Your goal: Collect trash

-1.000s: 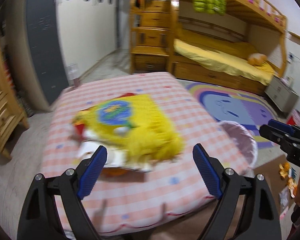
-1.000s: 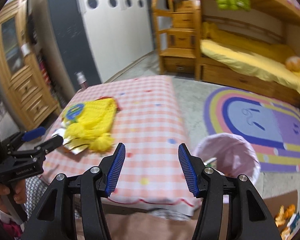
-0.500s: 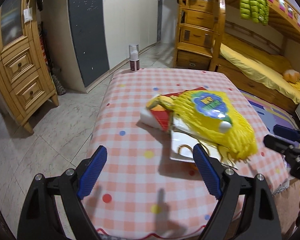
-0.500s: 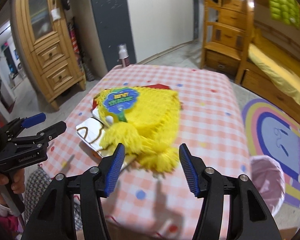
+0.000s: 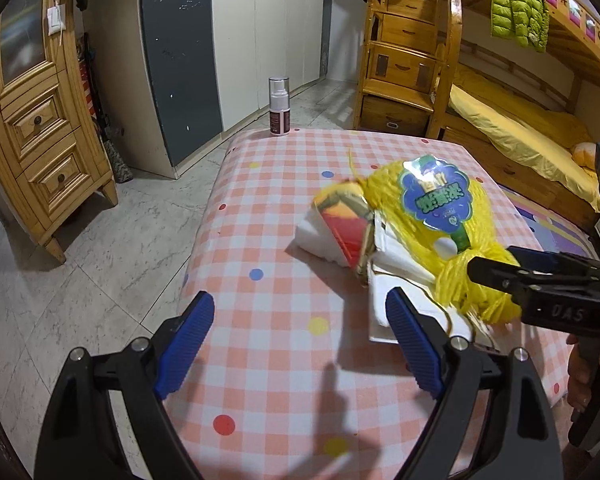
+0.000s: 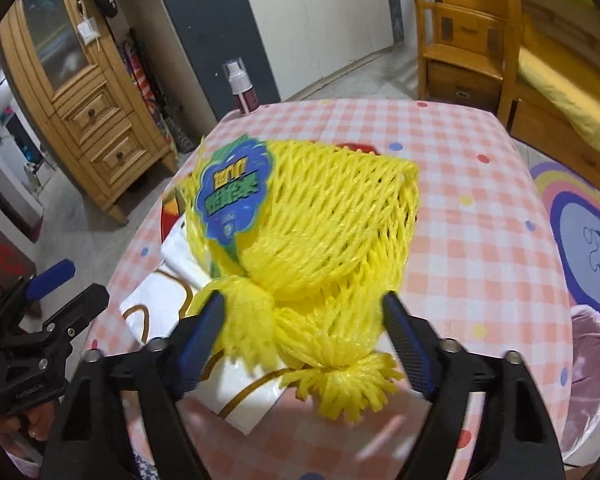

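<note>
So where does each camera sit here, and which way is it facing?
Left wrist: on the left gripper, angled down over the checked table; right gripper and its hand at right.
Right wrist: on the right gripper, jaws straddling the yellow net bag; left gripper at left.
Shared: bag, table, spray bottle.

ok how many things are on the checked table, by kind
yellow mesh net bag: 1
white paper packaging with gold lines: 1
red and yellow wrapper: 1
white foam piece: 1
spray bottle: 1
total: 5
</note>
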Available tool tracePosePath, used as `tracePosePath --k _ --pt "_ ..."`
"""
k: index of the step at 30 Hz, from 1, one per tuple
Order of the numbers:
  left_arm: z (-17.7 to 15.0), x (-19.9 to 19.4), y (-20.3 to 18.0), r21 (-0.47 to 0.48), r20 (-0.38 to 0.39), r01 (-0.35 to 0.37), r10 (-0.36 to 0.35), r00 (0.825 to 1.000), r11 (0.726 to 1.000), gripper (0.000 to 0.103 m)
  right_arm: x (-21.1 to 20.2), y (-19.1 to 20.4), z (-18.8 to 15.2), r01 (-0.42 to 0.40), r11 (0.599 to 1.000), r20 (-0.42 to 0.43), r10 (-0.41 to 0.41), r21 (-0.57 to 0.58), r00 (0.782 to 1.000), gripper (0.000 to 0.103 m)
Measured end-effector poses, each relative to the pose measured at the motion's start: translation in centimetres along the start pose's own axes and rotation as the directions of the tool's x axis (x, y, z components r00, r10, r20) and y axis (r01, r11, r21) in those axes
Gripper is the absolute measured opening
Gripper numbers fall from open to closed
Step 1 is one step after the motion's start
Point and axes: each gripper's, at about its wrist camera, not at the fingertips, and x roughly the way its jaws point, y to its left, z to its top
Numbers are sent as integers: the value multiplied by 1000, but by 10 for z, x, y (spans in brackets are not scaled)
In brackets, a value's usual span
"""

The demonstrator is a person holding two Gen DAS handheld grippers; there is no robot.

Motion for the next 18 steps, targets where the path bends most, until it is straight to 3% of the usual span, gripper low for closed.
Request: tracePosePath --k 5,8,14,17,18 --pt "-4 -7 -5 3 1 12 -12 1000 1000 85 -20 8 -9 24 999 36 -23 -46 999 42" --pt "-6 -10 -8 5 -1 15 -15 1000 1000 85 -30 6 -12 30 998 55 -27 -49 998 1" --pt "-7 -23 -12 22 11 4 -4 1000 1000 85 -63 6 -19 34 996 113 -25 -78 993 0" --pt "-3 -28 -14 21 24 -4 4 1000 1000 85 -78 2 -20 53 996 143 -42 -77 989 7" --pt "-1 -29 -15 21 28 -5 5 1000 1000 85 -81 0 -20 69 994 151 -56 -80 987 15"
